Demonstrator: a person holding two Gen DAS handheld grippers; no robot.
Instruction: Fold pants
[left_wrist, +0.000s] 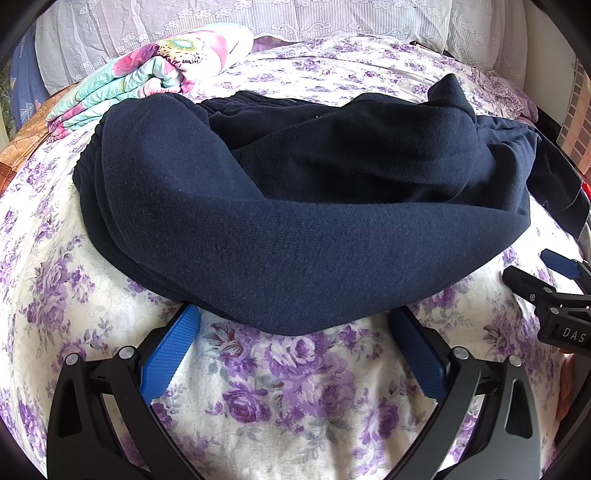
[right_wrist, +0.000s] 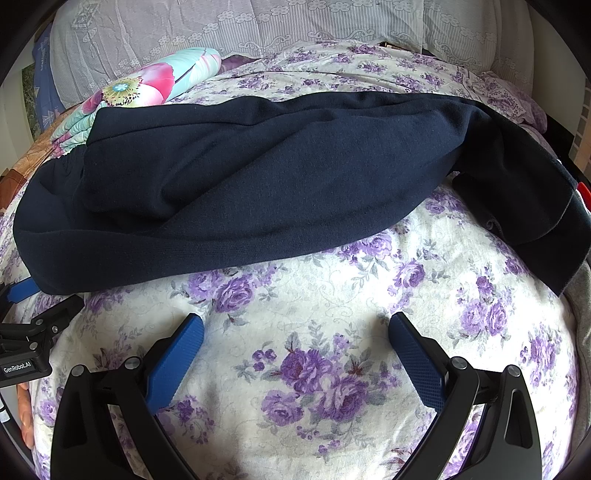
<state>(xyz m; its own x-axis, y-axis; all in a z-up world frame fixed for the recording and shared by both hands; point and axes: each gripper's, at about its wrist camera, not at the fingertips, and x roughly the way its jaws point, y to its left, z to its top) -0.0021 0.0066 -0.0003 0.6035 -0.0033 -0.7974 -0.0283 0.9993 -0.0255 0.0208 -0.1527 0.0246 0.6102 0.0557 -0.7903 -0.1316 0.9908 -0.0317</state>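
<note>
The navy pants (left_wrist: 295, 206) lie in a loose heap across a bed sheet (left_wrist: 288, 391) printed with purple roses; the cloth is folded over on itself in thick layers, with a gathered elastic band showing along the far edge in the left wrist view, and one end trailing off toward the right side of the bed.

The left gripper (left_wrist: 293, 321) sits low at the near edge of the heap; its two blue-padded fingers (left_wrist: 171, 350) are spread wide, one to each side, and nothing is held between them (the tips stand right at the hem of the pants, and the pictures do not settle whether they touch it). The right gripper (right_wrist: 295, 326) is spread just as wide over bare sheet, a little short of the pants (right_wrist: 258, 184), and it too grips nothing; its pads (right_wrist: 417, 362) are clear of the cloth.

Each gripper shows at the edge of the other's view: the right one at the right of the left wrist view (left_wrist: 554, 295), the left one at the left of the right wrist view (right_wrist: 33, 332).

Beyond the pants, to the left, a folded quilt (left_wrist: 162, 70) in pink and turquoise flowers lies on the bed, just beside the heap; behind it stands white lace-trimmed bedding (left_wrist: 295, 18).
</note>
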